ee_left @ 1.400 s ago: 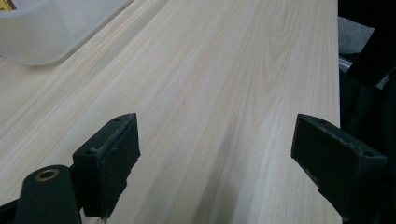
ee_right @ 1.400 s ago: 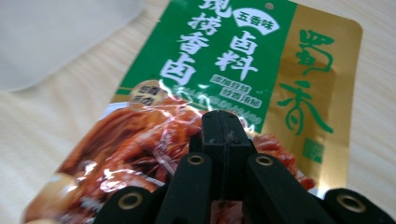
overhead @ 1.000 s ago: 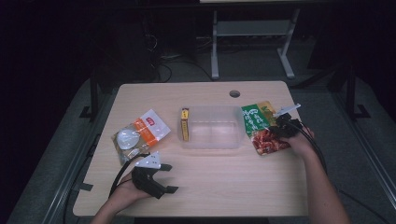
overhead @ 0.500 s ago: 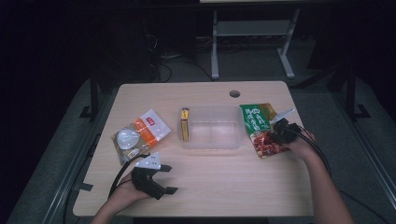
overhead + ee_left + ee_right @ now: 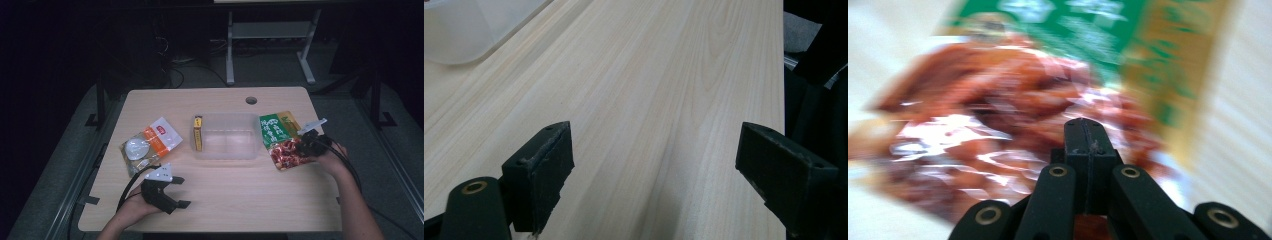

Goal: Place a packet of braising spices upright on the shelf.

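High view: bare table (image 5: pixel 250 200) along the near edge, right gripper (image 5: pixel 303 148) by the right edge
Its jaws are pressed together, pinching the pouch (image 5: pixel 281 140), green above, red food below, lying right of the tub (image 5: pixel 226 136); the left gripper (image 5: pixel 181 192) sits spread on open wood
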Demonstrator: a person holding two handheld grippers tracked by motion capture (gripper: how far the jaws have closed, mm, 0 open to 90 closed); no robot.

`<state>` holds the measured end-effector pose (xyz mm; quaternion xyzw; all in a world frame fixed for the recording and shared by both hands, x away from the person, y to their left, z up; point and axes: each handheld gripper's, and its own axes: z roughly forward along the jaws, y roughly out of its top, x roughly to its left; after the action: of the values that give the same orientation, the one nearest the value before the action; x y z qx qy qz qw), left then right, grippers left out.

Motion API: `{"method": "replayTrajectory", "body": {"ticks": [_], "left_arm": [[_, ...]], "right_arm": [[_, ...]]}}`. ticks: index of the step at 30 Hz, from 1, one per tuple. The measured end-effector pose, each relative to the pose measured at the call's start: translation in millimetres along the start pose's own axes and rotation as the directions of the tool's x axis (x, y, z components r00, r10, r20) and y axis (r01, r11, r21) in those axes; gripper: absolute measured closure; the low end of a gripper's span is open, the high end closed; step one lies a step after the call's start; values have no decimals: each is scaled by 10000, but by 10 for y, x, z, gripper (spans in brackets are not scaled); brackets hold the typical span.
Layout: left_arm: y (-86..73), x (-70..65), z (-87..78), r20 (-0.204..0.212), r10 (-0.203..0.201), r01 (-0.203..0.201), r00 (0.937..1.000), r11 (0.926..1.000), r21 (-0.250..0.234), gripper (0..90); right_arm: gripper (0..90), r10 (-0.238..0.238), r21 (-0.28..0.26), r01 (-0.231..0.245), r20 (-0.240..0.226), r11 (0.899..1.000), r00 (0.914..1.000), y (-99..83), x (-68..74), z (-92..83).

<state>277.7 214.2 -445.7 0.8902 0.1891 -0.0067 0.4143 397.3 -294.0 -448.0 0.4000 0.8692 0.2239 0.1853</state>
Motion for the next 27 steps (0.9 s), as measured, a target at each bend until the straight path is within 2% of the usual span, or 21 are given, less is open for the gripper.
{"method": "replayTrajectory", "body": {"ticks": [3, 6, 10, 12, 17, 22, 24, 27], "left_arm": [[2, 17, 4, -6, 62, -62, 10000, 10000, 23, 149], [1, 14, 11, -7, 36, -36, 10000, 10000, 62, 150], [1, 0, 4, -3, 13, -13, 10000, 10000, 4, 150], [1, -2, -1, -15, 13, -13, 10000, 10000, 9, 150], [3, -5, -1, 1, 50, -50, 10000, 10000, 8, 150], [14, -3, -7, -13, 116, -116, 9999, 9999, 25, 149], [16, -3, -7, 0, 106, -106, 9999, 9999, -11, 150], [16, 6, 9, 23, 59, -59, 10000, 10000, 13, 149]], "right_arm": [[900, 377, -34, -376, 636, 9993, 9973, -54, -177, 11], [900, 528, 179, -542, 707, 9984, 9961, -99, -235, 82], [900, 3, 534, -39, 680, 9986, 9977, -90, -178, 71], [900, -371, 756, 335, 466, 9966, 9982, -90, -119, 40], [900, -653, 767, 678, -343, 9947, 9973, -115, 27, -26], [900, -1127, 834, 1244, -1330, 9887, 9847, -97, 160, -70], [900, -1278, 900, 1394, -1245, 9861, 9840, -67, 179, -70], [900, -924, 239, 950, -944, 9952, 9912, 15, 99, -57]]}}
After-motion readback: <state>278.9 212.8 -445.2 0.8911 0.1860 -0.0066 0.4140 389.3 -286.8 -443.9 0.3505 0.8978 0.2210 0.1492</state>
